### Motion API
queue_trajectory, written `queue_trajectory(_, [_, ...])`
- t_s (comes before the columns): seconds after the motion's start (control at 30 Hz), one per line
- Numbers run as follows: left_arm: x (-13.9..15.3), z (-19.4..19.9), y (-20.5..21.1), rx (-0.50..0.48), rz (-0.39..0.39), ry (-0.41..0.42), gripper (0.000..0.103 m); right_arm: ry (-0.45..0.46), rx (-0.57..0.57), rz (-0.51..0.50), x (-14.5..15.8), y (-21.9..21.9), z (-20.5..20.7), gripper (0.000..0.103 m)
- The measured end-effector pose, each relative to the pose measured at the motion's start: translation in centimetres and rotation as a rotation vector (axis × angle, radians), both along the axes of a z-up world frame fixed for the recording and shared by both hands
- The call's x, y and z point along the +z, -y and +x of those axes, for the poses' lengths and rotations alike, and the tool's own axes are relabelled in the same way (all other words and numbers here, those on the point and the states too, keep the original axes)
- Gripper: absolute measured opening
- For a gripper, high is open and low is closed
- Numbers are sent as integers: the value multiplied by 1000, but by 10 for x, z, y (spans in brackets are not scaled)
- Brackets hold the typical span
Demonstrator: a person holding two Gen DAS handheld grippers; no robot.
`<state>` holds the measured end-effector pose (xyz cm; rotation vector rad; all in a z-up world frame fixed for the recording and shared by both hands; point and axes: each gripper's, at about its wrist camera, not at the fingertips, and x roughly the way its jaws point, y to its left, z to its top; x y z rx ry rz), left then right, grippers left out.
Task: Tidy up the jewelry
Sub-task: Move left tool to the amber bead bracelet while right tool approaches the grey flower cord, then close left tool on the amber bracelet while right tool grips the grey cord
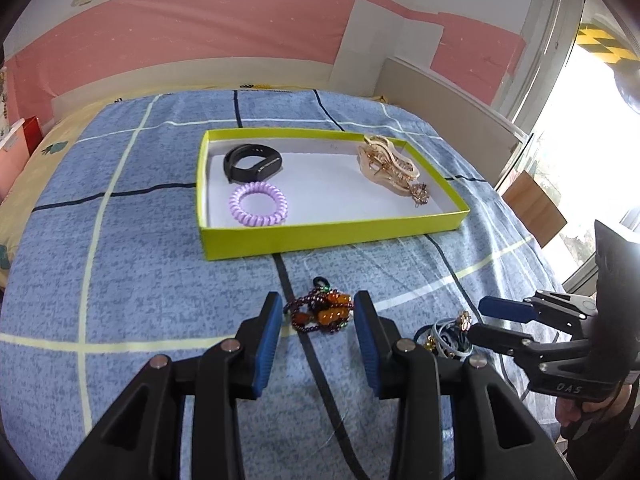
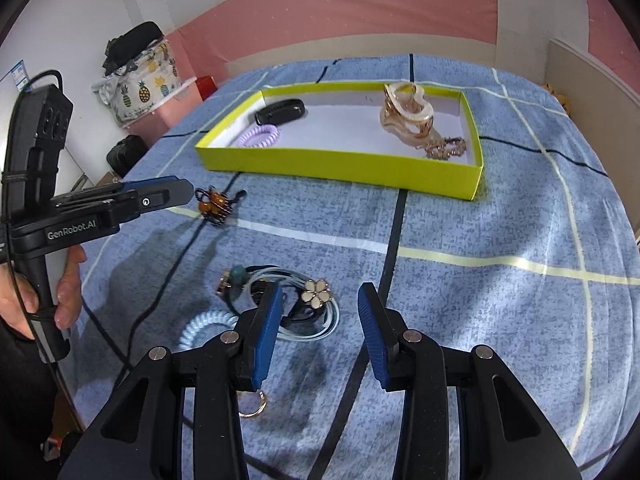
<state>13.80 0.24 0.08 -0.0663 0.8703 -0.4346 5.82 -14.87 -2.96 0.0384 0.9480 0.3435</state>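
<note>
A yellow-green box [image 1: 320,236] [image 2: 340,162] lies on the blue checked bedspread. It holds a black wristband [image 1: 252,163] [image 2: 280,111], a purple spiral hair tie [image 1: 259,204] [image 2: 260,135] and a gold hair claw [image 1: 386,162] [image 2: 408,114]. My left gripper [image 1: 316,312] is open, its fingers on either side of a dark bead bracelet with amber stones [image 1: 322,312] [image 2: 214,204]. My right gripper [image 2: 320,296] [image 1: 476,318] is open over a heap of hair ties with a white flower charm [image 2: 318,291] [image 1: 448,336].
A pale blue spiral tie [image 2: 202,326] and a gold ring [image 2: 252,404] lie near the right gripper. A pineapple-print bag [image 2: 144,80] on a pink bin stands left of the bed. A window [image 1: 592,160] is at the right.
</note>
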Motion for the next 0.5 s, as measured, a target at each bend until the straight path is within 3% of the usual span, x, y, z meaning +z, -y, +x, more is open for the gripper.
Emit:
queue_trajectory(0.17, [-8, 5, 10, -24, 17, -13, 39, -8, 20, -16, -6, -6, 3, 18])
queue_trajectory(0.43, [-22, 8, 23, -42, 67, -28, 38, 35, 16, -24, 0, -5, -1, 18])
queue_trajectory(0.5, [-22, 7, 24, -46, 67, -20, 28, 46, 12, -25, 3, -4, -3, 18])
